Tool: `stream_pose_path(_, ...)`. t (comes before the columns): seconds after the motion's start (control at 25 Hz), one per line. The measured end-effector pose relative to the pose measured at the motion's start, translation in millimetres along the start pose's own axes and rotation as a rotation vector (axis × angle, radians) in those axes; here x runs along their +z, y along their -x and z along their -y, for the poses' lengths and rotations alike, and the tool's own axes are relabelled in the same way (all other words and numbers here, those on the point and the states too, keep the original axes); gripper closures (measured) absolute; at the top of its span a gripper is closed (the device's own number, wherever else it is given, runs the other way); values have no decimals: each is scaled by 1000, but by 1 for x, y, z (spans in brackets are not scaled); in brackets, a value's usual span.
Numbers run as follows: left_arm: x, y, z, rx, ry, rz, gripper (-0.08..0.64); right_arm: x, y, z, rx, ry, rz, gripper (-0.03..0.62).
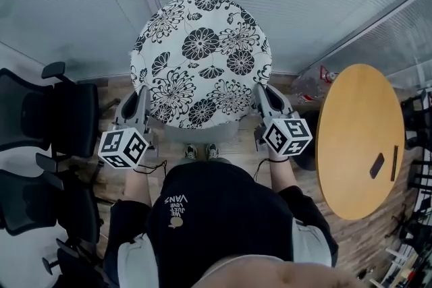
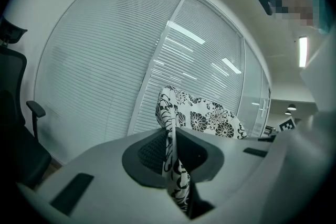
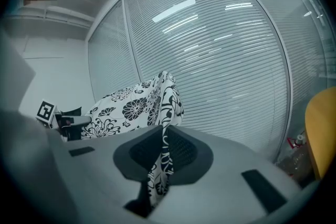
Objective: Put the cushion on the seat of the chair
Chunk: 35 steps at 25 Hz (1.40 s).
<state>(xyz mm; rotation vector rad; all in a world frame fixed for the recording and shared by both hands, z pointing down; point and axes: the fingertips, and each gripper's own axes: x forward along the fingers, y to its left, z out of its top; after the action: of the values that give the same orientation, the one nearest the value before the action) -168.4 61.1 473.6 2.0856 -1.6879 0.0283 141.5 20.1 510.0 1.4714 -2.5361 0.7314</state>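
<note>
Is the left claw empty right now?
No, the left claw is shut on the floral cushion, with the cushion's edge fabric pinched between the jaws.

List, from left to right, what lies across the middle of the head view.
Black office chair → left gripper → floral cushion → right gripper → round wooden table.

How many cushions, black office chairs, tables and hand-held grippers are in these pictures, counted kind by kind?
Floral cushion: 1
Black office chairs: 2
Round wooden table: 1
Grippers: 2, the left gripper and the right gripper
Total: 6
</note>
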Motion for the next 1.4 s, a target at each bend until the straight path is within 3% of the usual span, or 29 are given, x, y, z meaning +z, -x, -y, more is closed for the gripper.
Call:
stream_pose_path(0.56,-2,-7,-7,-37,6,-32,518,-5,4,-4,-51,-9,-8,558)
stream_pose_path(1.4,11,-10,-10,-38,46,-126,518,9,10,-14,-94,-21,-110,558)
